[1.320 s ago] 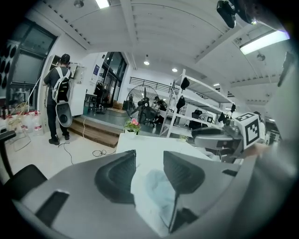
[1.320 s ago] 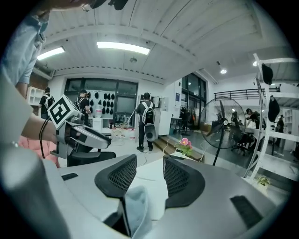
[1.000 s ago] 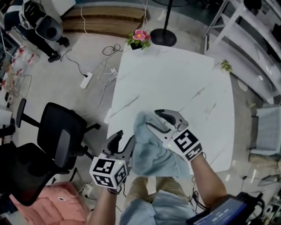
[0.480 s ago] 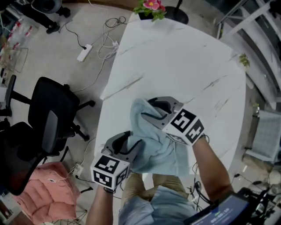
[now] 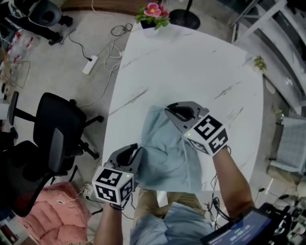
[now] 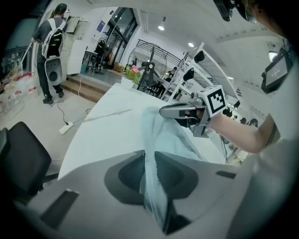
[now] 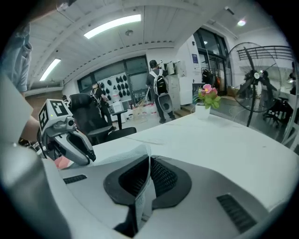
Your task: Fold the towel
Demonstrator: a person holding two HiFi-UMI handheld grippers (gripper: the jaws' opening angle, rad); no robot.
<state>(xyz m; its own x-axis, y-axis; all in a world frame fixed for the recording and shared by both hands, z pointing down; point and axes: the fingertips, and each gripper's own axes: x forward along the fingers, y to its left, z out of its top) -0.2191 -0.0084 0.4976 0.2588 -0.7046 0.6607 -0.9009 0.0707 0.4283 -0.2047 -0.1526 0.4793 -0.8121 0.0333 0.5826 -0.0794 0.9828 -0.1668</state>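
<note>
- The white table (image 5: pixel 191 62) is spreading out ahead of both grippers, away from the person.
- A black chair (image 5: pixel 57 143) is standing on the floor, off to the outer side of the left gripper and well apart from it.
- The light blue towel (image 5: pixel 165 153) is lying bunched up on the near part of the table, between the two grippers and close to the table's near edge.
- The towel's long side is running from the left gripper, close to the person, up and across to the right gripper, farther out on the table.
- The right gripper (image 5: pixel 173 112) is closing its jaws on a thin edge of the towel at the far end. The cloth is standing between the jaws, and they are pinching it.
- The left gripper (image 5: pixel 133 154) is closing its jaws on a thicker bunch of towel at the near left edge. The cloth is running straight through the jaws, and they are pressing on it.
- I think the grabbing is just finishing and the folding is not done yet. The right gripper is the one at the far end, so I think it will be carrying that end over toward the near end.
- Small pink flowers (image 5: pixel 152 10) are sitting at the far edge of the table, well ahead of the right gripper.
</note>
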